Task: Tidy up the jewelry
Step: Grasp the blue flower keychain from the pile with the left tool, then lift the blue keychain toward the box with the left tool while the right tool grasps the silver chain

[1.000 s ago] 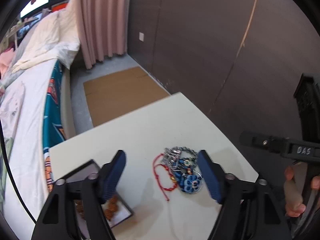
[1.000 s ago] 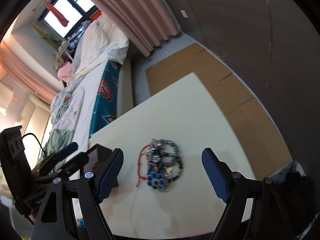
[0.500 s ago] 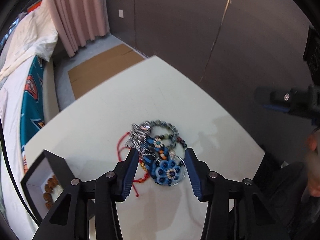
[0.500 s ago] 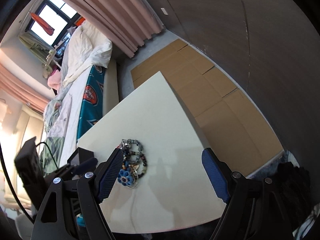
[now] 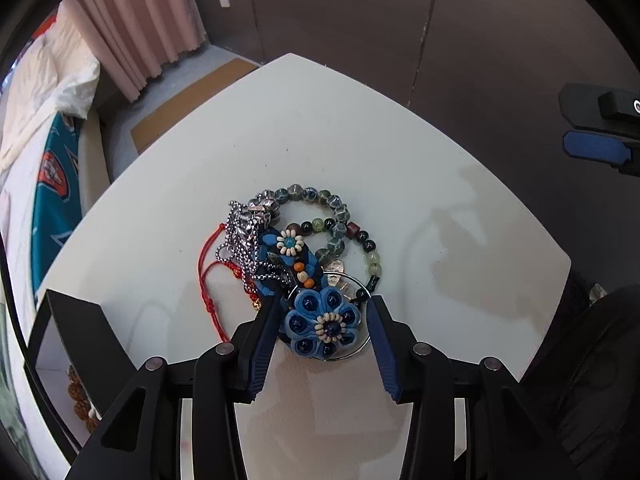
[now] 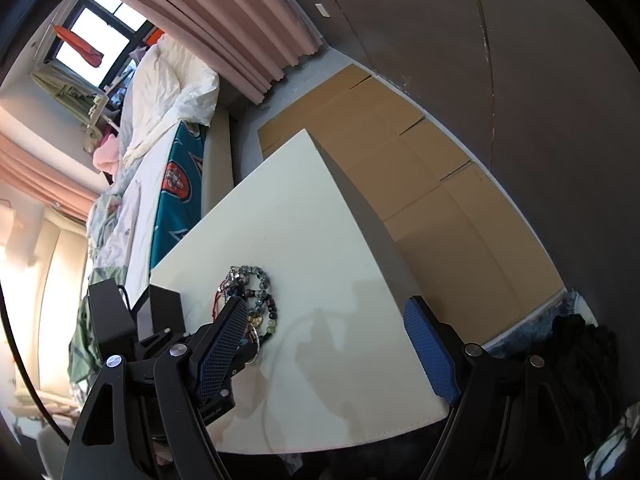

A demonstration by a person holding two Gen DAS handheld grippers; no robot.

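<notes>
A pile of jewelry lies on the white table (image 5: 360, 152): a blue flower piece (image 5: 323, 326), a grey-green bead bracelet (image 5: 316, 196), a silver chain (image 5: 242, 240) and a red cord (image 5: 208, 276). My left gripper (image 5: 322, 308) is low over the pile, partly closed, its jaws on either side of the blue flower piece without clamping it. My right gripper (image 6: 324, 320) is open and empty, raised to the right of the pile (image 6: 256, 300). The right gripper's fingers (image 5: 592, 146) show at the right edge of the left wrist view.
A black jewelry box (image 5: 80, 332) with brown beads (image 5: 78, 392) inside stands at the table's left edge; it also shows in the right wrist view (image 6: 160, 308). Beyond the table are a bed (image 6: 168, 136), pink curtains (image 6: 240, 20) and flat cardboard (image 6: 420, 168) on the floor.
My left gripper has come down and forward onto the pile and narrowed its jaws around the blue flower piece. My right gripper has drifted right and stays open.
</notes>
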